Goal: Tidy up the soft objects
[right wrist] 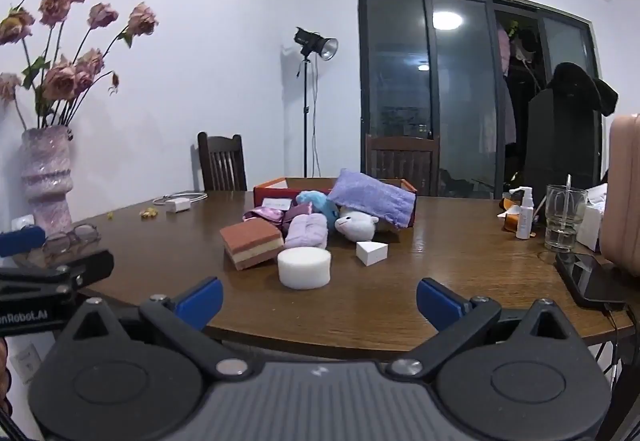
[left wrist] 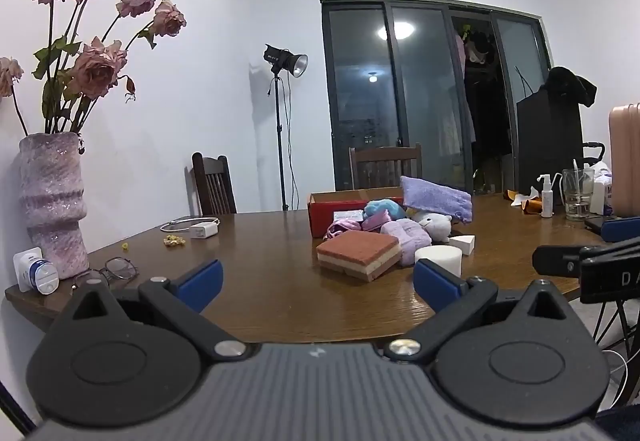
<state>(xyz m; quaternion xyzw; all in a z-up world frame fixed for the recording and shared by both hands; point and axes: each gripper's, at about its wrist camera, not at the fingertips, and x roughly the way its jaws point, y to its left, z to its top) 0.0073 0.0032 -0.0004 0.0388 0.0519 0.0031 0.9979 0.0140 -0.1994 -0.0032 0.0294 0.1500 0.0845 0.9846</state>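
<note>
From the left wrist we see the left tongs (left wrist: 316, 283) spread wide with nothing between the blue pads, hanging over the near edge of the brown surface (left wrist: 260, 261). Ahead on it sits the soft pile: a layered sponge block (left wrist: 358, 255) in front, a white foam cylinder (left wrist: 438, 259) just right of it, a white foam wedge (left wrist: 464, 243) beyond that, a lilac cloth roll (left wrist: 406, 237), and a white plush toy (left wrist: 436, 225). A purple towel (left wrist: 436, 197) leans over the rim of the red box (left wrist: 320, 219) behind them. A vase (left wrist: 52, 201) of dried roses stands far left, glasses (left wrist: 116, 269) beside it; the right tongs (left wrist: 576, 265) poke in at the right edge. From the right wrist we see the right tongs (right wrist: 319, 303) also spread, empty, at the surface's (right wrist: 440, 273) near edge. The foam cylinder (right wrist: 305, 267) is closest, sponge block (right wrist: 252, 243) left of it and touching or nearly so, wedge (right wrist: 372, 252) to the right, plush toy (right wrist: 356, 227) and cloth roll (right wrist: 307, 231) behind, towel (right wrist: 372, 201) draped on the red box (right wrist: 264, 193). A phone (right wrist: 592, 277) lies at right, and a drinking glass (right wrist: 564, 217).
</note>
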